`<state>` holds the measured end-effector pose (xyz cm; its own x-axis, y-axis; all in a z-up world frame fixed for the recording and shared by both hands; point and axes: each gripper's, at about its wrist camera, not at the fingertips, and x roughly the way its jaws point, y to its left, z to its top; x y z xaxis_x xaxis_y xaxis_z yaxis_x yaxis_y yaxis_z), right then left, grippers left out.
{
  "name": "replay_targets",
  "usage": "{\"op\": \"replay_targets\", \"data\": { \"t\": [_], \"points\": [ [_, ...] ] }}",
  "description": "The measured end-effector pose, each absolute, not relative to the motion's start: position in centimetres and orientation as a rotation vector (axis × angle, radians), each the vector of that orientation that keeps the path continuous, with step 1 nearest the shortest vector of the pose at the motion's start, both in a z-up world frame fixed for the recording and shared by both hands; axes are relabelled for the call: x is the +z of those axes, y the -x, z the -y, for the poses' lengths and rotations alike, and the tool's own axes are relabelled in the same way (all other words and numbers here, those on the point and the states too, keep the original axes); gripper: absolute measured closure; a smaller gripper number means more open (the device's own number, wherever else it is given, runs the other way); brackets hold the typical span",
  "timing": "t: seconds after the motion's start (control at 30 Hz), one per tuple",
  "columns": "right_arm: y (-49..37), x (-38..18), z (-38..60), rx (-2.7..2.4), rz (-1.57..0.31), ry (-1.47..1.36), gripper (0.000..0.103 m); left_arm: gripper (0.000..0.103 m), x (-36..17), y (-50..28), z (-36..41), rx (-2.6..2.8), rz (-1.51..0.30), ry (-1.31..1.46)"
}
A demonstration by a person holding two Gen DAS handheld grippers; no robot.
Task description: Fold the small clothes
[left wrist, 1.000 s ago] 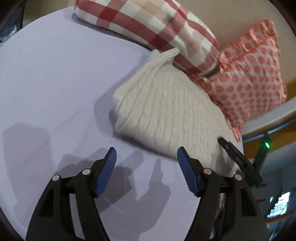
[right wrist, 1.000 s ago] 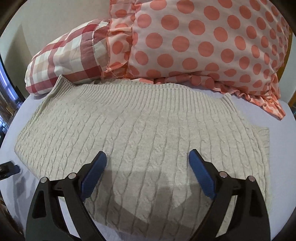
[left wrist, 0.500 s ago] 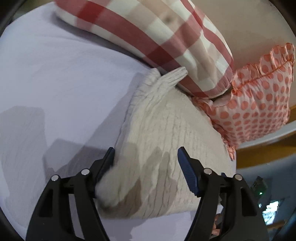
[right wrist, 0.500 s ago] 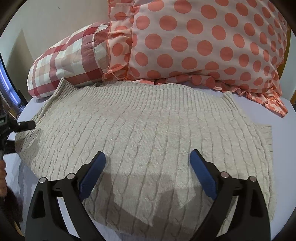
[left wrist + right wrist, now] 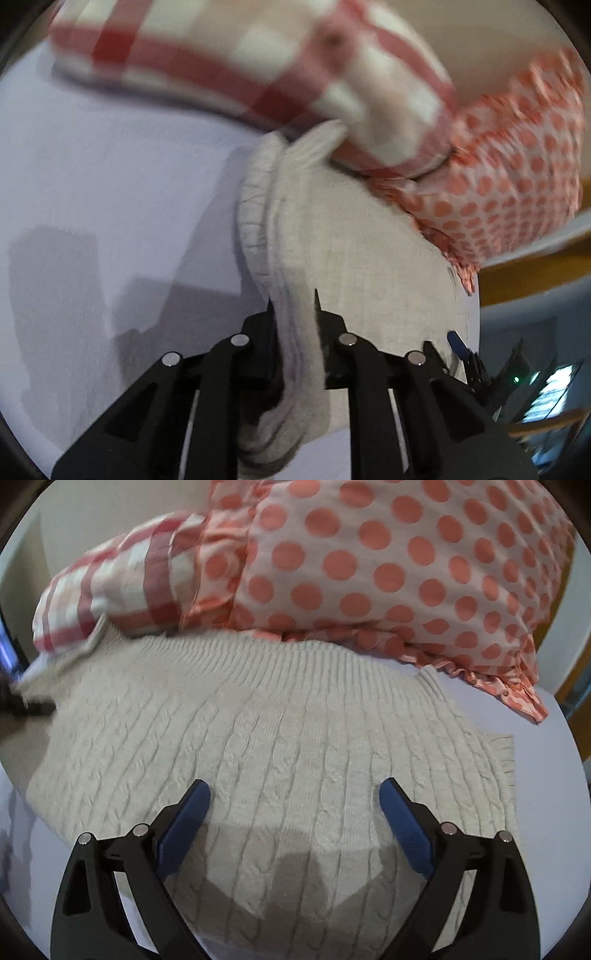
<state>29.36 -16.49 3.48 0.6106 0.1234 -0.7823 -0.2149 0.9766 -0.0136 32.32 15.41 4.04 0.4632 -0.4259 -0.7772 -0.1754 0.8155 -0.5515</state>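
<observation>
Sweater lies on bed against pillows, left tongs clamped on its side edge, right tongs wide apart, holding nothing above it; fold starting, next likely carry edge across.

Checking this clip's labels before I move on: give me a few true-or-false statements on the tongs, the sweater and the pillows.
1. The left tongs are shut on the edge of the cream sweater. True.
2. The right tongs are clamped on the sweater. False: they are open, poised over it.
3. The polka-dot pillow lies beside the checked pillow. True.
4. The sweater is a smooth, plain knit. False: it is cable knit with a ribbed band.
5. The bed sheet is dark green. False: it is pale lilac.
</observation>
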Motion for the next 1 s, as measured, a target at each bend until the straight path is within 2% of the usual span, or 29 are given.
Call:
{"op": "replay_targets", "data": {
  "t": [0.2, 0.37, 0.53, 0.77, 0.83, 0.9, 0.93, 0.97, 1.0],
  "points": [
    [-28.8, 3.9, 18.9, 0.194, -0.907, 0.065, 0.008, 0.09, 10.4, -32.6, -7.9, -0.238, -1.015, 0.438],
    [-27.2, 3.9, 22.3, 0.232, -0.915, 0.032, 0.008, 0.09, 13.8, -33.9, 2.7, -0.376, -0.989, 0.3],
    [-23.7, 4.7, 26.2, 0.162, -0.847, 0.019, 0.008, 0.089, 12.0, -34.4, 14.1, -0.557, -1.043, 0.22],
    [-18.7, 6.0, 32.4, -0.012, -0.76, 0.051, 0.008, 0.086, 6.7, -34.5, 20.5, -0.529, -1.151, 0.083],
    [-18.2, 6.5, 33.9, -0.026, -0.746, 0.022, 0.008, 0.08, 7.7, -33.7, 20.5, -0.58, -1.117, 0.087],
    [-18.3, 7.1, 35.5, -0.014, -0.734, -0.052, 0.008, 0.062, 8.9, -32.5, 20.0, -0.688, -1.09, 0.144],
    [-18.5, 7.3, 36.0, -0.003, -0.73, -0.084, 0.008, 0.058, 10.0, -31.6, 19.3, -0.774, -1.074, 0.194],
    [-18.8, 7.6, 36.6, 0.021, -0.728, -0.135, 0.008, 0.046, 10.6, -30.8, 18.6, -0.83, -1.066, 0.227],
    [-19.1, 8.0, 36.9, 0.04, -0.726, -0.167, 0.008, 0.039, 11.7, -30.1, 17.7, -0.884, -1.037, 0.269]
  ]
}}
